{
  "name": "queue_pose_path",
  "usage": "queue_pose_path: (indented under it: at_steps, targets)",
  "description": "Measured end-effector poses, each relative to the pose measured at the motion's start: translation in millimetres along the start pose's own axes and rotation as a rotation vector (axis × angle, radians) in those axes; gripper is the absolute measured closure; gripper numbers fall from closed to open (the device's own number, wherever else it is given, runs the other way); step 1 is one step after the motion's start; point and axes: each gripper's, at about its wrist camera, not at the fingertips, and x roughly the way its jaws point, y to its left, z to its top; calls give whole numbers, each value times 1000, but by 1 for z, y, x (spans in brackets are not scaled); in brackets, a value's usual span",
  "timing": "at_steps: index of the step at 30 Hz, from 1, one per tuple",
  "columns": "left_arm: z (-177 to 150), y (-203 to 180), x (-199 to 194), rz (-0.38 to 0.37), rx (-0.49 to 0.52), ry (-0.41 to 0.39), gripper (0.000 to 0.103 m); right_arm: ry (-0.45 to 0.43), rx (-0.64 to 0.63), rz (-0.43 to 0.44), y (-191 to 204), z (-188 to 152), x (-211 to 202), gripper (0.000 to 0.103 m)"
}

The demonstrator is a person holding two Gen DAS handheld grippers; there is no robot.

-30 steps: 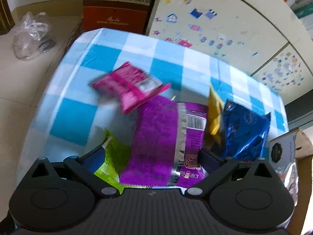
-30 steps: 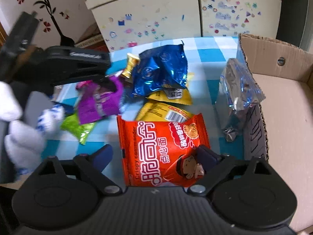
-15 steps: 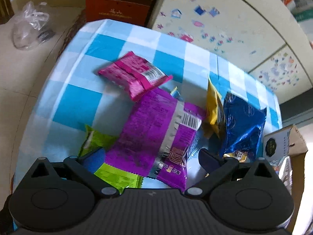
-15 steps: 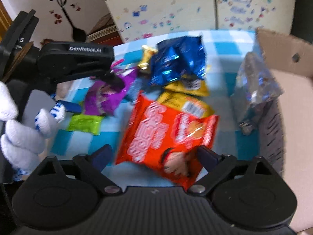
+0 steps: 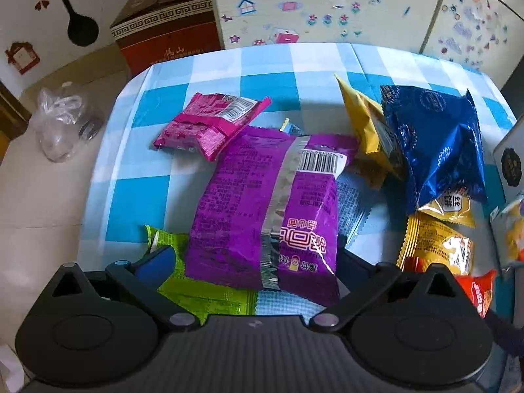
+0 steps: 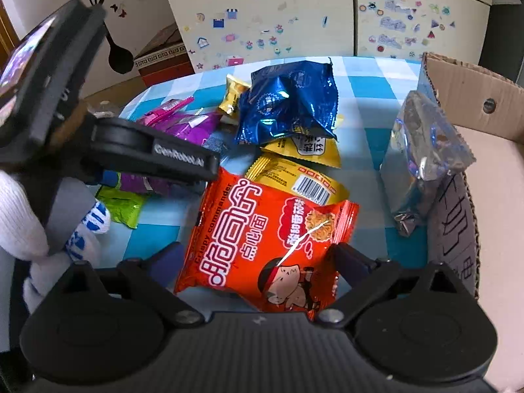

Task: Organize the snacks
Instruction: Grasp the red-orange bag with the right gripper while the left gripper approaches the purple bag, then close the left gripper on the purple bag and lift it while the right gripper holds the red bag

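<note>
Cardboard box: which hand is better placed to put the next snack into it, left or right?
Probably right. Its tool straddles the red packet, jaws opening, beside the cardboard box. The left tool over the purple packet is farther away.

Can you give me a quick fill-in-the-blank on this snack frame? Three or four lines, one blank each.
1. The packet between the left gripper's fingers is ____ in colour.
2. The red packet lies between the fingers of the ____ gripper, whose jaws are opening.
3. The silver packet leans against the cardboard ____.
4. The tablecloth has a blue and white ____ pattern.

Missing words: purple; right; box; checked
</note>
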Motion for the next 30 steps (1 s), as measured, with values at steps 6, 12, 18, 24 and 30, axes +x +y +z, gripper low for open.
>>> queue_pose_path:
  at_steps: [6, 12, 18, 24, 30]
  targets:
    - [1, 0, 1, 7, -6, 1, 0, 20, 43, 7, -5, 0, 5, 5]
    - [0, 0, -1, 5, -2, -3, 0, 20, 44, 10, -5, 1, 5, 5]
    - [-2, 1, -3, -1, -6, -10, 1, 13, 40, 31, -4, 1, 3, 16]
    - [-2, 7, -12, -32, -28, -39, 15, 3, 49, 48, -4, 1, 0, 27]
    - [-9, 13, -27, -52, -44, -78, 23, -8, 50, 51, -4, 2, -5, 37]
